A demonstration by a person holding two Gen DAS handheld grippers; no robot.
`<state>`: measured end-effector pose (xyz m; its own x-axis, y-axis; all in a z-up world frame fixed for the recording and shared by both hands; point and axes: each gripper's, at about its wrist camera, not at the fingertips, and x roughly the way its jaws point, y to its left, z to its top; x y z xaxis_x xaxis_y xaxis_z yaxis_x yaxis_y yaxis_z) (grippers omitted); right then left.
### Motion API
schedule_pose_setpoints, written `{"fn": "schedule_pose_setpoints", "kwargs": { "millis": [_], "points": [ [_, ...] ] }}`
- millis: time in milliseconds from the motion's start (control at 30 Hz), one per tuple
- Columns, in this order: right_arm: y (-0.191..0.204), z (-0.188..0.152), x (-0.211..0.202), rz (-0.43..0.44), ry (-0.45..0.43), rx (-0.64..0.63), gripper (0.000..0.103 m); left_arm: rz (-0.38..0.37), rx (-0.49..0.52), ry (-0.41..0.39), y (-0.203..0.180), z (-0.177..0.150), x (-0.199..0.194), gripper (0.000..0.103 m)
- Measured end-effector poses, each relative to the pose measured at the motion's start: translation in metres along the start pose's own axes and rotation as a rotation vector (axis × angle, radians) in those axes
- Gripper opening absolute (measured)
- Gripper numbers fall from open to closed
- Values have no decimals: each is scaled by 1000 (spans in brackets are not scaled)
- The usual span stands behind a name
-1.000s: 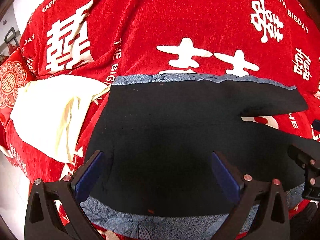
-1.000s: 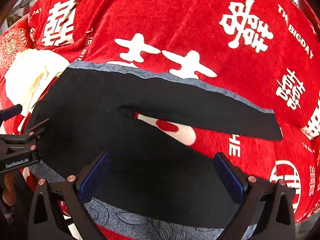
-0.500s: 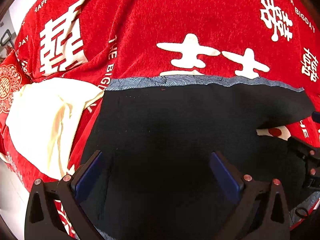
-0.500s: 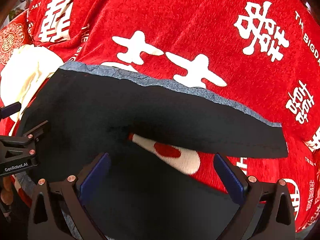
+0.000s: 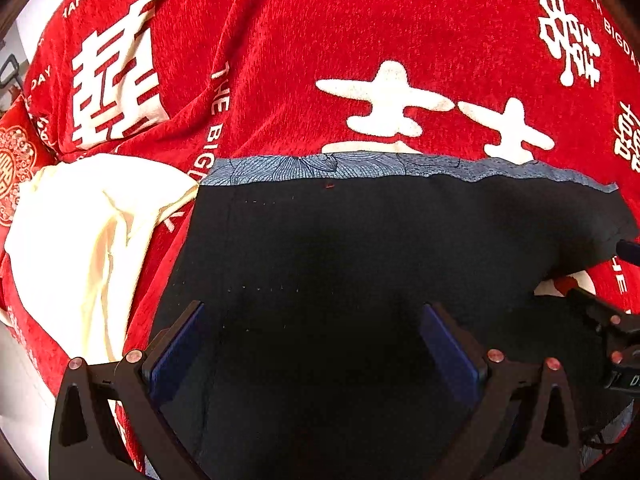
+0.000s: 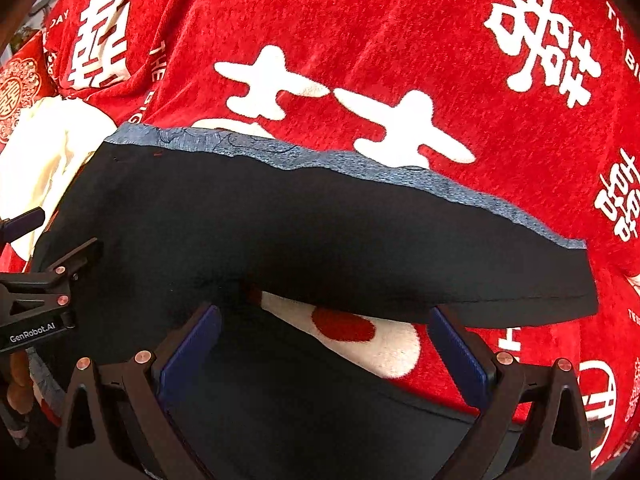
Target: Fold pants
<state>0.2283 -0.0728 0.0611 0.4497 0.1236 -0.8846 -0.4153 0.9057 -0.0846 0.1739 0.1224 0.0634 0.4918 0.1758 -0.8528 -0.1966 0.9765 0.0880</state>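
Black pants [image 5: 360, 248] with a blue patterned strip [image 5: 340, 166] along the far edge lie spread flat on a red blanket. In the right wrist view the pants [image 6: 280, 224] split into two legs, with blanket showing in the gap between them. My left gripper [image 5: 312, 344] is open and empty, low over the waist part of the pants. My right gripper [image 6: 324, 344] is open and empty over the crotch and the gap between the legs. Each gripper shows at the edge of the other's view.
The red blanket [image 5: 360, 32] with white characters covers the whole surface. A cream cloth [image 5: 88, 240] lies bunched left of the pants, also in the right wrist view [image 6: 44, 160]. A red patterned cushion [image 5: 12, 168] sits at the far left.
Both grippers have moved forward and lower over the pants. The near blue strip has dropped out of view. Both grippers stayed open.
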Motion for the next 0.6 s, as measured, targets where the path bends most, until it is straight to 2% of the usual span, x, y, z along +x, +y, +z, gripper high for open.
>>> {"fn": "schedule_pose_setpoints", "kwargs": {
  "millis": [133,233,433,600],
  "points": [
    [5,8,5,15,-6,-17,103,-2,1,5,4,5,4,103],
    [5,25,11,55,-32,-59,103,-33,-12,25,10,14,12,103],
    [0,79,52,226,26,-141,103,-61,-38,75,14,37,39,103],
    [20,116,76,319,38,-266,103,-72,-45,110,13,45,63,103]
  ]
}}
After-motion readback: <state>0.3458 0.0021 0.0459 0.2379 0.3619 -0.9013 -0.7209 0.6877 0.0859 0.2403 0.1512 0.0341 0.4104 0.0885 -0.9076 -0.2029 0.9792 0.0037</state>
